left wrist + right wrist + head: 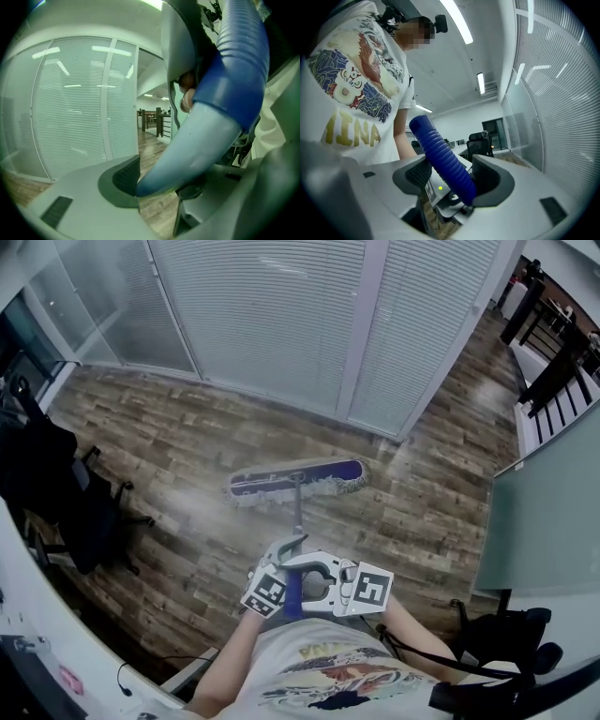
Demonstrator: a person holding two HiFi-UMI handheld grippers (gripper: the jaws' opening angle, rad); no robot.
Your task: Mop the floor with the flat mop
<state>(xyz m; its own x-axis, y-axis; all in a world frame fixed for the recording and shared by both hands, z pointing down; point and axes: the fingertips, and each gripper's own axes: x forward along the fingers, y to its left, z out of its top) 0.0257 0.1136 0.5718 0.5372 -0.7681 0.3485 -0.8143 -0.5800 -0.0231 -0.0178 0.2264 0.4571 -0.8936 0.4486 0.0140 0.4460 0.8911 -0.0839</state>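
Head view: mop head is lying flat on the floor, near the wall.
Left gripper: jaws are clamping the handle.
Right gripper: jaws are clamping the handle's blue end.
Risk: pushing farther may ram the wall.

Office surroundings: blinds, chairs, desk, panel, railing.
White slatted blinds are seen behind glass along the far wall, divided by pale upright posts. Black office chairs are parked at the left, just beside a white desk. A dull green panel is set upright at the right, with a black object below it, bag or seat not being told apart, and a dark railing beyond. Strip lights are mounted on the ceiling, and a printed T-shirt is worn.
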